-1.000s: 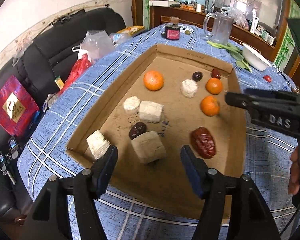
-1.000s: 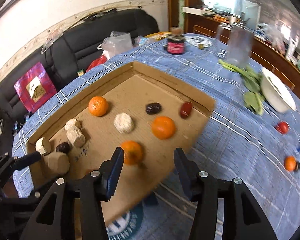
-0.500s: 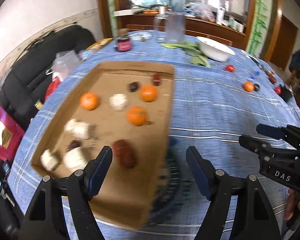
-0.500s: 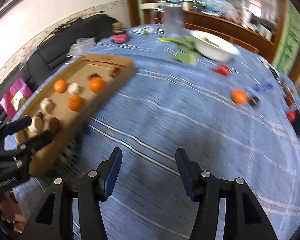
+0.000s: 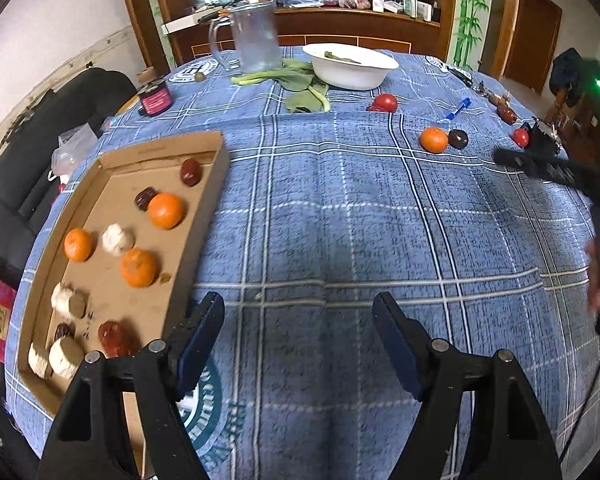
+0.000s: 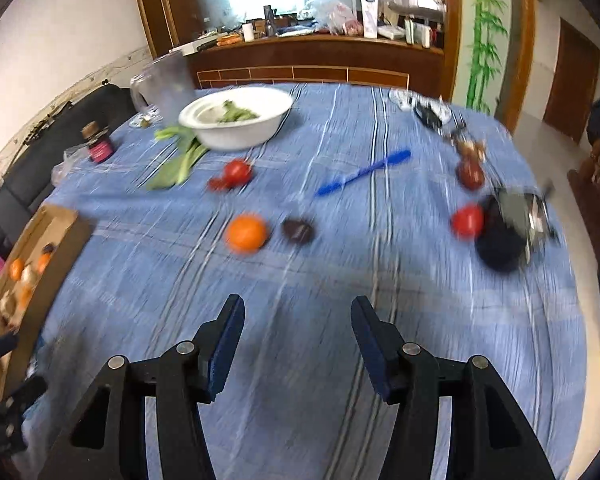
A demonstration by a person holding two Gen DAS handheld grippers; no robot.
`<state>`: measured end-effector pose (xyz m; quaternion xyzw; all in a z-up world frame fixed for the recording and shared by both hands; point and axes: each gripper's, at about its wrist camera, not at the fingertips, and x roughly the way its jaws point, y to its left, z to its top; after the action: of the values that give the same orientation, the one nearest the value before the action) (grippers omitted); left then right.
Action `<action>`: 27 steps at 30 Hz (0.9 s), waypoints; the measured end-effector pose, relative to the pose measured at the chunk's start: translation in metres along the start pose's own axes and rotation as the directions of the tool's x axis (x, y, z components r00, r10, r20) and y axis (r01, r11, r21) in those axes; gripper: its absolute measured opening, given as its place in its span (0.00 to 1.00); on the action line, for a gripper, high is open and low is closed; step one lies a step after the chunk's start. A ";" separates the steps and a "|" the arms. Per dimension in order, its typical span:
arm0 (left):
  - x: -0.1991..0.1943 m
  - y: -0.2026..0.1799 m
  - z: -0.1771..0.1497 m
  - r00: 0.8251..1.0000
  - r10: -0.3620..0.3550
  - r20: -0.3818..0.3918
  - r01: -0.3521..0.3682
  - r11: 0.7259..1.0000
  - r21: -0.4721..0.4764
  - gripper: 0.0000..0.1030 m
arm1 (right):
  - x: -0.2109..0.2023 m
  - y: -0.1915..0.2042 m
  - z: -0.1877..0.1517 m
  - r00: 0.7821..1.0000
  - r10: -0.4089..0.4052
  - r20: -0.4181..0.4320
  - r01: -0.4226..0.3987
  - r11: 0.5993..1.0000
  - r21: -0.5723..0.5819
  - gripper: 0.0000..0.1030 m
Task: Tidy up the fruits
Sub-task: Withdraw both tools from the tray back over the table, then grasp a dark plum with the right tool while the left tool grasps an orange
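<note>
The table (image 5: 340, 216), covered by a blue plaid cloth, fills both views. A shallow cardboard tray (image 5: 208, 216) lies at its left side, to the left of the left gripper (image 5: 298, 334). The tray holds three oranges (image 5: 166, 210), several pale rough lumps (image 5: 117, 239) and dark red dates (image 5: 190, 172), all resting apart on the tray floor.

Left gripper: jaws stand wide apart, nothing between them, only bare cloth under the fingertips. Right gripper (image 6: 296, 330): jaws parted to a moderate width, nothing between them, again over bare cloth.

A loose orange (image 6: 246, 234) lies on the cloth ahead of the right gripper, slightly left of the finger line, well clear of the fingertips. It is round, bright orange and blurred. A dark round fruit (image 6: 297, 231) lies just beside it on the right. A red tomato (image 6: 467, 221) lies farther right, against a dark object (image 6: 500, 248). Another tomato (image 6: 236, 172) lies near the white bowl (image 6: 236, 128). A blue pen (image 6: 364, 172) lies between them.
</note>
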<state>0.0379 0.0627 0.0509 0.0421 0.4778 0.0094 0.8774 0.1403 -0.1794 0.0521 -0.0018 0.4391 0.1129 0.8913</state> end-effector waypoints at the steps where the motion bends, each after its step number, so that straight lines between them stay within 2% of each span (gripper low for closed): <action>1: 0.002 -0.002 0.002 1.000 0.004 -0.004 -0.004 1.000 0.001 0.74 | 0.008 -0.003 0.006 1.000 0.010 -0.003 -0.010 1.000 -0.007 0.57; 4: 0.009 -0.005 0.011 1.000 0.012 -0.018 -0.012 1.000 -0.004 0.74 | 0.038 -0.007 0.020 0.998 0.050 -0.034 -0.051 0.998 -0.030 0.57; 7: 0.015 -0.008 0.021 1.000 0.011 -0.028 -0.011 1.000 -0.005 0.74 | 0.058 0.000 0.024 0.998 0.032 -0.055 -0.038 0.992 -0.117 0.57; 10: 0.022 -0.015 0.035 1.000 0.013 -0.027 -0.013 1.000 0.005 0.74 | 0.067 0.005 0.028 0.997 0.058 -0.055 -0.067 0.982 -0.177 0.50; 14: 0.034 -0.031 0.061 1.000 0.005 -0.020 -0.005 1.000 0.013 0.74 | 0.074 0.005 0.038 0.993 0.103 -0.065 -0.115 0.970 -0.215 0.25; 17: 0.046 -0.049 0.083 1.000 -0.009 -0.007 0.010 1.000 0.022 0.74 | 0.072 0.000 0.039 0.988 0.136 -0.068 -0.147 0.968 -0.205 0.24; 19: 0.057 -0.064 0.100 0.999 -0.033 -0.008 0.034 0.999 0.027 0.74 | 0.065 -0.003 0.033 0.990 0.132 -0.054 -0.141 0.968 -0.208 0.24; 23: 0.077 -0.095 0.125 0.995 -0.097 -0.007 0.097 0.995 0.029 0.73 | 0.036 -0.019 0.012 0.992 0.126 -0.020 -0.128 0.979 -0.161 0.25; 27: 0.104 -0.122 0.142 0.992 -0.126 -0.009 0.126 0.992 0.028 0.73 | 0.012 -0.035 -0.010 0.993 0.120 -0.007 -0.119 0.984 -0.129 0.25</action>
<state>0.2108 -0.0618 0.0301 0.0243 0.4826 -0.0525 0.8739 0.1462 -0.2119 0.0335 -0.0332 0.4298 0.1944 0.8811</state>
